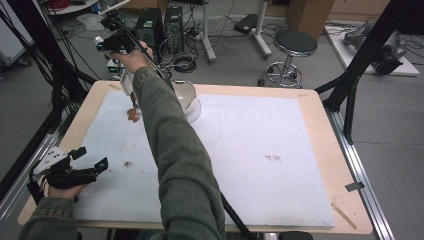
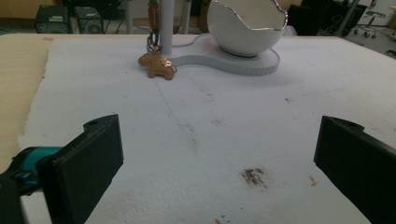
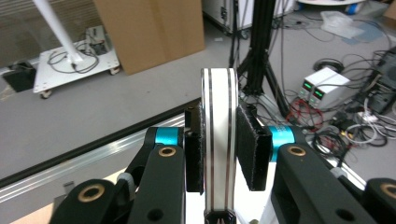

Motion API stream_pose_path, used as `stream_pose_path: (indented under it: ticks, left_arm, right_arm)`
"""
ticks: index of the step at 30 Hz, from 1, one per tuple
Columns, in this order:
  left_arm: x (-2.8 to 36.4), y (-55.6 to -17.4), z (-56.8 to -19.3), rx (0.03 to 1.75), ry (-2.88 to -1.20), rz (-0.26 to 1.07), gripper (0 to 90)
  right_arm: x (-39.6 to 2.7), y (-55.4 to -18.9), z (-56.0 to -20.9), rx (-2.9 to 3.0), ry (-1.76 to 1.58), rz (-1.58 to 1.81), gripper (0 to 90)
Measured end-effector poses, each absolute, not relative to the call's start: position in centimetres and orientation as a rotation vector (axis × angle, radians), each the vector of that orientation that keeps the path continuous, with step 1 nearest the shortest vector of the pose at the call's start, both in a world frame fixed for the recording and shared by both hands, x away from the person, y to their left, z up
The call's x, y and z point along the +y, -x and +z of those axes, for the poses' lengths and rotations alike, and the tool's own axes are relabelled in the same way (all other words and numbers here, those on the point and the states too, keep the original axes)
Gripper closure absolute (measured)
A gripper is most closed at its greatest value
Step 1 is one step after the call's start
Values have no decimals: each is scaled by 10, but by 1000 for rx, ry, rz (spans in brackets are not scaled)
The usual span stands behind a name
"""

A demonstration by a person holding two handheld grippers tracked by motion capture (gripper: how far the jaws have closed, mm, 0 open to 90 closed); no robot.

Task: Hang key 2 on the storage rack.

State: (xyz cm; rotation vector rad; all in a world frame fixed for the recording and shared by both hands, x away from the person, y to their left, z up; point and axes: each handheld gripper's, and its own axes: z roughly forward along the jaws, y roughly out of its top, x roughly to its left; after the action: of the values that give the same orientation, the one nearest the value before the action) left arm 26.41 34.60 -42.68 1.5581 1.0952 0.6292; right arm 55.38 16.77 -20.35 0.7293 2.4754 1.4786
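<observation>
Right claw (image 3: 219, 154) clamps a white bar (image 3: 218, 140) at frame centre, steadying it; left claw (image 2: 219, 158) gapes wide, idle, lower frame.

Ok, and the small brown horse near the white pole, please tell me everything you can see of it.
The brown horse charm is small and flat, tan like leather or wood, with short legs. It lies tilted on the white foam mat, right beside the white pole and the edge of the white base. A dark ring and a thin chain rise from its back along the pole. No claw touches it.
</observation>
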Motion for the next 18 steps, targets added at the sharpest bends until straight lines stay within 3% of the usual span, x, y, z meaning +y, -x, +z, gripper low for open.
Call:
stream_pose_path:
  ticks: [6,18]
  left_arm:
    - [346,-264,-427,1092,-1561,629,17]
    - [344,-265,-427,1094,-1556,629,17]
  right_arm:
    - [165,-557,-212,2487,-765,1441,721]
    - [141,-543,-207,2521,-670,1511,287]
